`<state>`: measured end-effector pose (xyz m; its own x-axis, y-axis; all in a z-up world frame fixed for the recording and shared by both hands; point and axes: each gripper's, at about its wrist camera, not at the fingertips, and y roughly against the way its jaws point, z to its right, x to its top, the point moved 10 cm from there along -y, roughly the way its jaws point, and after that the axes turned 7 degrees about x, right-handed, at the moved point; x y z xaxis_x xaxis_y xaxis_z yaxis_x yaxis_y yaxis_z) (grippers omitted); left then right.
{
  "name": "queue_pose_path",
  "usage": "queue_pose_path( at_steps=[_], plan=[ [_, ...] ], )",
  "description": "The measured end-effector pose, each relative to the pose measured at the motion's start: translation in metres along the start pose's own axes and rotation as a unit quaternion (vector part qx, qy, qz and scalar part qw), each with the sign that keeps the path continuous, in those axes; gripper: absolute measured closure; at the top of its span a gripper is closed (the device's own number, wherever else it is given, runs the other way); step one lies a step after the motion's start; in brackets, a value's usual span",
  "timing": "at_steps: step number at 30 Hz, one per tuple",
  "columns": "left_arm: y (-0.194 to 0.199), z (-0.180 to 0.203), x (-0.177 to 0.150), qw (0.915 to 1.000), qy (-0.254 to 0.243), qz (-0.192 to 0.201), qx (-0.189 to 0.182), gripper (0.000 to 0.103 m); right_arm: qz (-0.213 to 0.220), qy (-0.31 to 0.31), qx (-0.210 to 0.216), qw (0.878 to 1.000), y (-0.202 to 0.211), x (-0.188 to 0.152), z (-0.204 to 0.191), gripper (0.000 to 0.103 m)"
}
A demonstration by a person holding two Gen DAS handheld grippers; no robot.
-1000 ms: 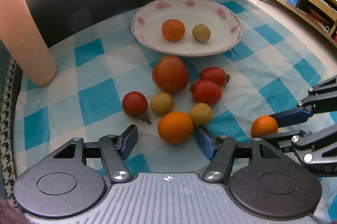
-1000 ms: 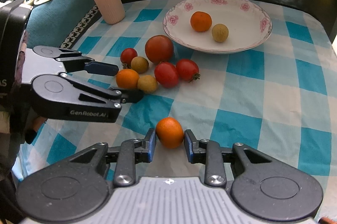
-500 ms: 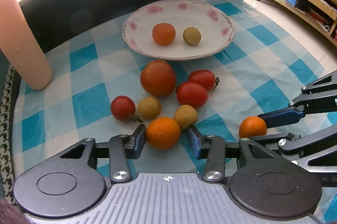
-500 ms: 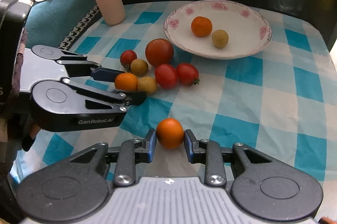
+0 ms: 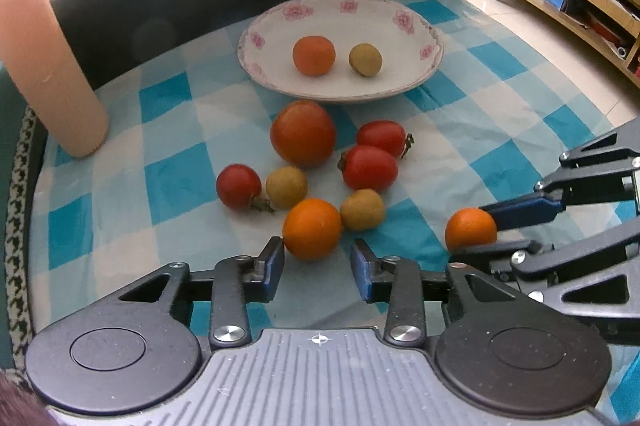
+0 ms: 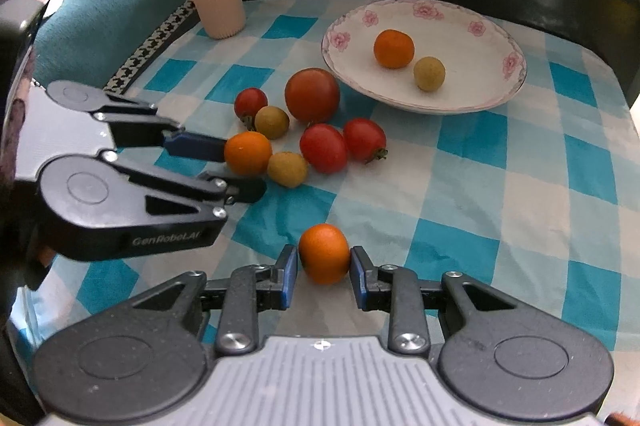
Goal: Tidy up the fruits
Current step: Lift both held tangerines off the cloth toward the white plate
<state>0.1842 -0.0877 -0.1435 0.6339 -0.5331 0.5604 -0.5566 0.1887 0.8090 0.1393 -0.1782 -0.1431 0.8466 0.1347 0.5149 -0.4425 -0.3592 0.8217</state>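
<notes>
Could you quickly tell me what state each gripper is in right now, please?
Left gripper: open, its fingers either side of an orange fruit on the cloth, not yet closed.
Right gripper: shut on a small orange.

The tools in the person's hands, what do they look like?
Both look the same. The left tool is black, with flat angular linkage arms, round pivot discs, silver screws and blue finger pads. White letters on its side read roughly "GenRobot.AI". The right tool has a ribbed grey body behind.
</notes>
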Motion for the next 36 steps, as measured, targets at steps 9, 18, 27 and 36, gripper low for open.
queue_pose_path(
  at_steps=[9,18,27,36],
  plan=[
    [-0.006,-0.002,0.004,1.0000,-0.001,-0.001,0.005,0.045,-0.002,0.001,0.002,1.000,-0.002,0.000,0.001,0.058],
    [-0.008,-0.002,0.005,1.0000,0.002,0.000,0.006,0.042,-0.003,0.010,-0.003,1.000,-0.002,0.000,0.000,0.058],
    [-0.005,-0.001,0.004,0.9999,0.010,-0.006,0.003,0.058,-0.003,0.025,-0.015,1.000,-0.001,0.003,-0.006,0.060],
    [0.003,0.003,-0.001,0.9998,0.013,-0.015,-0.009,0.063,0.001,0.025,-0.007,1.000,0.003,0.006,-0.005,0.060]
  ],
)
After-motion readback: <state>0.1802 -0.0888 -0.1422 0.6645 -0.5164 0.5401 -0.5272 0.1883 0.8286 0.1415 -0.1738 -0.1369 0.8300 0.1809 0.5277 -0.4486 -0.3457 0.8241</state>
